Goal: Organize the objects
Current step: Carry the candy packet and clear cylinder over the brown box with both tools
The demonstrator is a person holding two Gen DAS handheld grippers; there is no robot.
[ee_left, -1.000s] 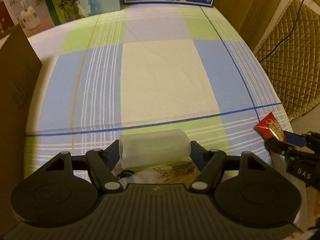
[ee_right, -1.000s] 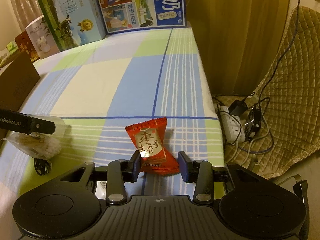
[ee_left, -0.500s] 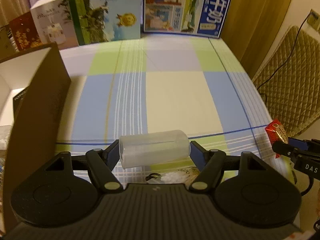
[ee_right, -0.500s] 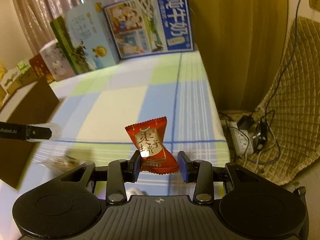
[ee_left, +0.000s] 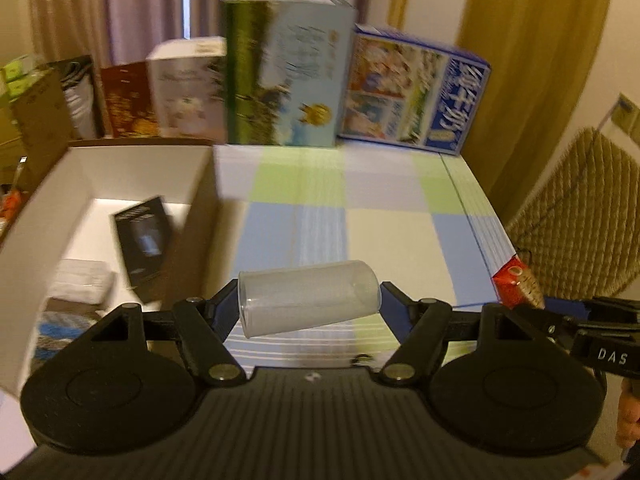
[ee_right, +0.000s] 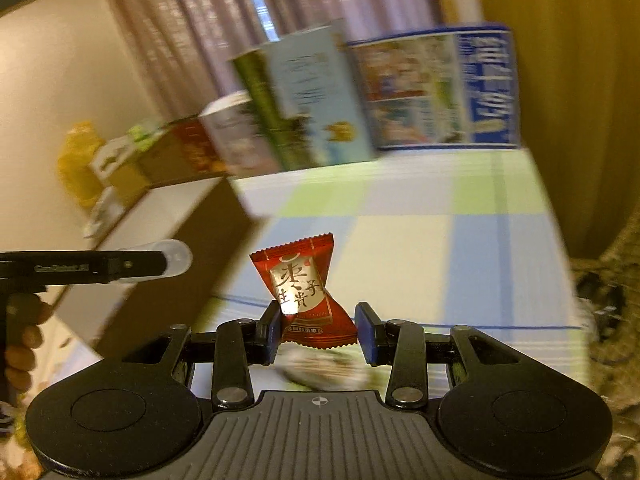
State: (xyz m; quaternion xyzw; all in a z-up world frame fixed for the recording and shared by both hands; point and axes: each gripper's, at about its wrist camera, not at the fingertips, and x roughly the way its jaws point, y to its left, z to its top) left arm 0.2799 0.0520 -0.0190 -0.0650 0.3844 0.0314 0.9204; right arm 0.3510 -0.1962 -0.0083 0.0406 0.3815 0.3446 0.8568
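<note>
My left gripper [ee_left: 308, 300] is shut on a clear plastic cup [ee_left: 308, 298] lying sideways between its pads, held in the air above the checked tablecloth [ee_left: 360, 232]. My right gripper [ee_right: 318, 330] is shut on a red candy wrapper [ee_right: 304, 288] with gold characters, also lifted off the table. In the left wrist view the red wrapper [ee_left: 516, 286] and right gripper show at the right edge. In the right wrist view the left gripper's finger [ee_right: 100, 267] and the cup's end [ee_right: 176, 258] show at the left. An open cardboard box [ee_left: 200, 208] with white inner walls stands left of both.
Inside the box lie a dark packet [ee_left: 142, 240] and a clear bag [ee_left: 80, 286]. Tall milk cartons [ee_left: 412, 92] and other boxes [ee_left: 280, 76] line the table's far edge before curtains. A quilted chair [ee_left: 580, 216] stands to the right. A packet [ee_right: 324, 368] lies on the table under my right gripper.
Both grippers rose from the table with the cup and the candy still held, and tilted up. The open box and the curtains have come into view.
</note>
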